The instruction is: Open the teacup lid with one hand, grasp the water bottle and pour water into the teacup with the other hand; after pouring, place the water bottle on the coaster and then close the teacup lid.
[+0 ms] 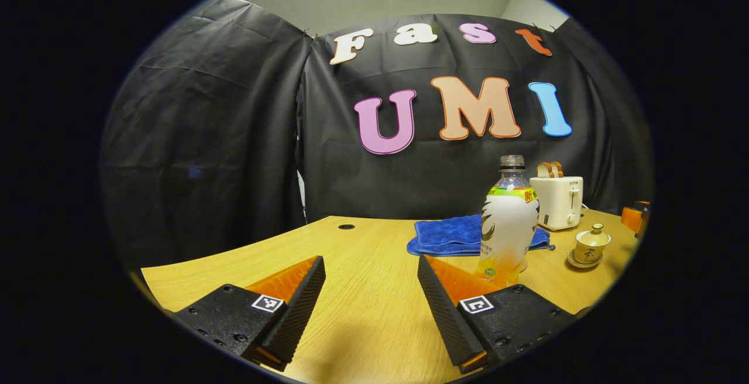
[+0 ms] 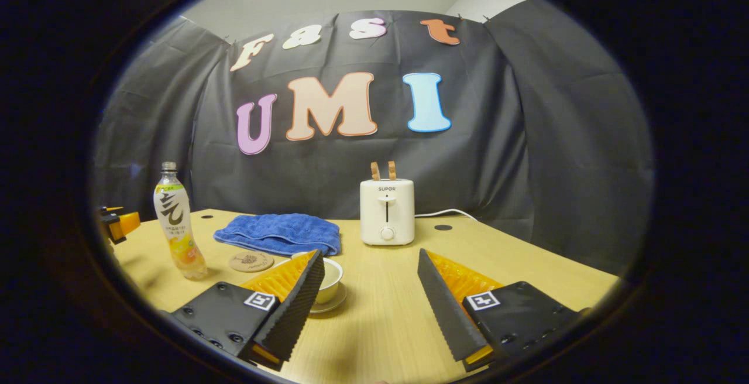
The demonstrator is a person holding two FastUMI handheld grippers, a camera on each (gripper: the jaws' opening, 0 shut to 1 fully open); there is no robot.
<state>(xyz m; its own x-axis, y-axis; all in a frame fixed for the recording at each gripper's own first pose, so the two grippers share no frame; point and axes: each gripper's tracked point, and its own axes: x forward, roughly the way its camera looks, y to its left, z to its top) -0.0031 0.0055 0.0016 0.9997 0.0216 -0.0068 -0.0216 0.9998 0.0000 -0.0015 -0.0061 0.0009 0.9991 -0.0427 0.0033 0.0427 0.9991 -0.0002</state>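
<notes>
Nothing looks done yet — both tongs, left tongs [image 1: 371,290] and right tongs [image 2: 371,290], gape empty, the water bottle [image 1: 508,226] stands on the counter [image 1: 363,314], and the teacup [image 1: 591,246] seems lidded — pouring remains.

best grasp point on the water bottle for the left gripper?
Probably the mid-body, on the label band of the water bottle, coming in level from the front. It stands upright, and the left gripper is open with the bottle just off its right finger. The body looks wider than the neck, so closing there should hold steadier for pouring.
</notes>
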